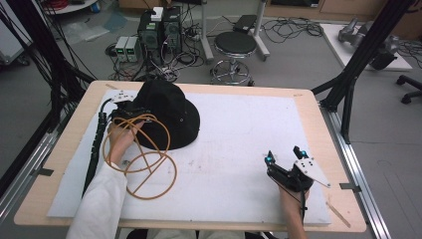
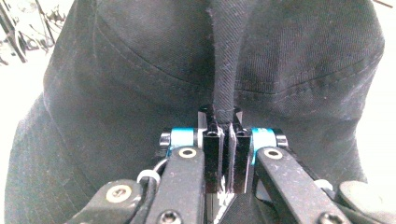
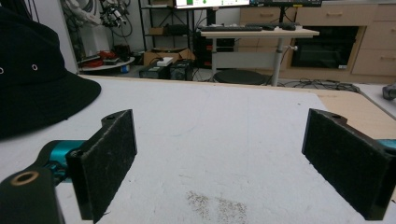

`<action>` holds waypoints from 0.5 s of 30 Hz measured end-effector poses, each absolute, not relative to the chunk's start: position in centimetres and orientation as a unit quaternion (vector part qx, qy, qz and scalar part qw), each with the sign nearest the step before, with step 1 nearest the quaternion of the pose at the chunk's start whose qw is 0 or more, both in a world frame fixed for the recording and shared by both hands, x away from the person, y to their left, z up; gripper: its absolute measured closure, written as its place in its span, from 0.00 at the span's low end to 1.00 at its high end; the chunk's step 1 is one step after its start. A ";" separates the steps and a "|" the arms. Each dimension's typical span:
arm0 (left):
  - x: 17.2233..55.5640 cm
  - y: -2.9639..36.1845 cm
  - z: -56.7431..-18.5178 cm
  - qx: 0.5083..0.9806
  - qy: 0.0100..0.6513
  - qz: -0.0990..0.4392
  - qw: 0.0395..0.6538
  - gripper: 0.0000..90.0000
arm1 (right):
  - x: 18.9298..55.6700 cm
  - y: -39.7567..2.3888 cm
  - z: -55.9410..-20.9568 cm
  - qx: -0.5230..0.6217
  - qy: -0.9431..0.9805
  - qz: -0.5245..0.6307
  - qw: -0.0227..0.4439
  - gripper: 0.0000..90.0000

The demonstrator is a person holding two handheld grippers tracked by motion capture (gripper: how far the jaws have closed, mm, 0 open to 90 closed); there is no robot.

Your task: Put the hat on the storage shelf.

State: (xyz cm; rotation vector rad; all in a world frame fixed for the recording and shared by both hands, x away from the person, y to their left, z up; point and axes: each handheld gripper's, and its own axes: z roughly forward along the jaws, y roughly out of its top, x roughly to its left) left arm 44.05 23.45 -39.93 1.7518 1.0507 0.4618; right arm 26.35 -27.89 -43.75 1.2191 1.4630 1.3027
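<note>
Left gripper view: claw [image 2: 227,122] pinching black twill hat [image 2: 140,70] fold

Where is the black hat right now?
In the high view the black hat lies on the far left part of the white mat, just behind the wire hat stand. The left gripper pinches a fold of it.

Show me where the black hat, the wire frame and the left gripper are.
Hat [image 1: 169,112]: high view, on its crown.
Wire frame [image 1: 158,191]: high view, on its near ring.
Left gripper [image 2: 226,122]: left gripper view, between the fingertips, shut on a fold of the hat.
</note>
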 end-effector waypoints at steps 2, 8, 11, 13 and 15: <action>44.0 23.6 -39.8 0.722 0.435 0.189 0.504 0.97 | 26.3 -27.9 -43.8 0.483 0.578 0.517 0.406 0.10; 43.6 23.8 -39.4 0.713 0.437 0.207 0.508 0.97 | 26.4 -27.9 -43.8 0.484 0.580 0.513 0.408 0.10; 43.5 24.1 -39.2 0.707 0.437 0.211 0.515 0.97 | 26.5 -27.9 -43.8 0.486 0.579 0.512 0.407 0.10; 43.3 24.3 -39.1 0.704 0.437 0.215 0.517 0.97 | 26.4 -27.9 -43.8 0.487 0.578 0.513 0.407 0.10; 43.2 24.5 -38.9 0.701 0.438 0.219 0.518 0.97 | 26.5 -27.9 -43.8 0.485 0.578 0.513 0.409 0.10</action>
